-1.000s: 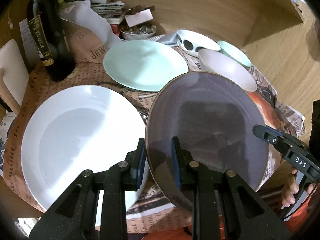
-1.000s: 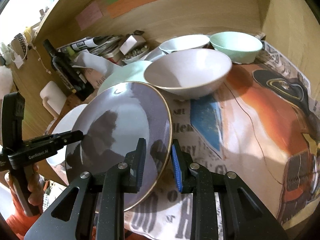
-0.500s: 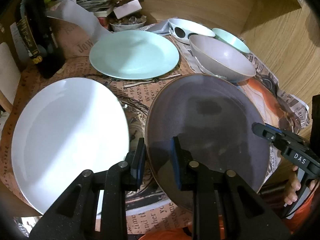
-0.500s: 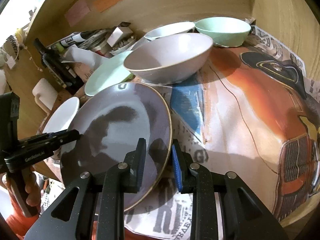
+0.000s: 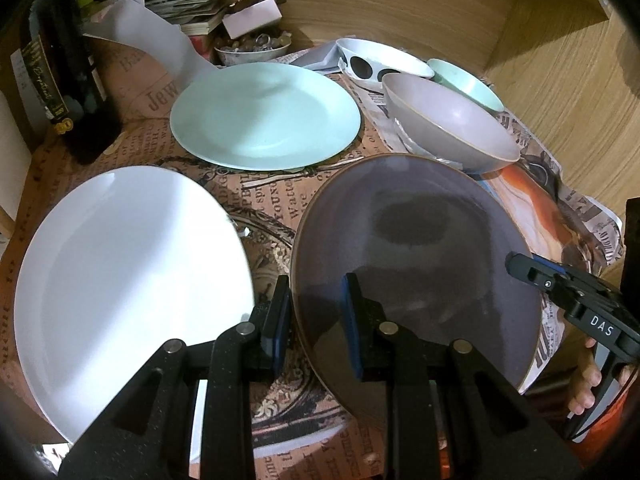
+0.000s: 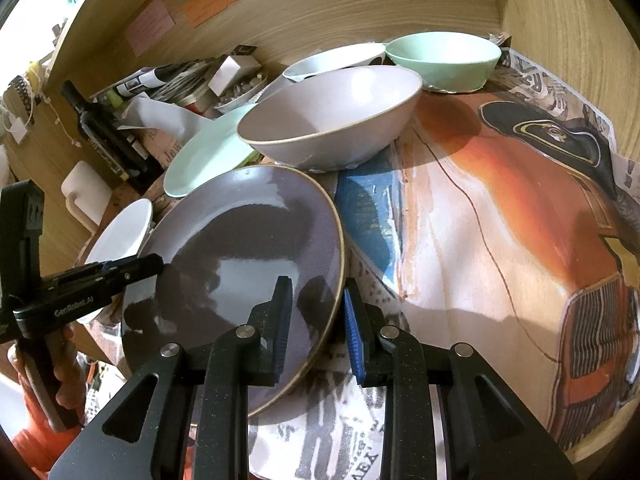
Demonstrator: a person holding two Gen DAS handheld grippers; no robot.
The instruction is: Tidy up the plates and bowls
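Observation:
A dark purple plate (image 5: 416, 256) is held at both sides. My left gripper (image 5: 316, 320) is shut on its left rim and my right gripper (image 6: 316, 316) is shut on its right rim; the plate also shows in the right wrist view (image 6: 240, 264). It hangs low over the table, near level. A white plate (image 5: 128, 280) lies at the left, a mint plate (image 5: 264, 114) behind. A mauve bowl (image 5: 448, 120), a mint bowl (image 6: 444, 58) and a white spotted bowl (image 5: 380, 62) stand at the back right.
A dark wine bottle (image 5: 68, 68) stands at the back left. Papers, a small box and a dish of small items (image 5: 252, 46) crowd the back. Wooden walls (image 5: 560, 80) close the back and right. Printed newspaper (image 6: 500, 220) covers the table.
The purple plate has come down and tilted flatter, from raised toward level, still held by both grippers. Both views have dipped closer to the table.

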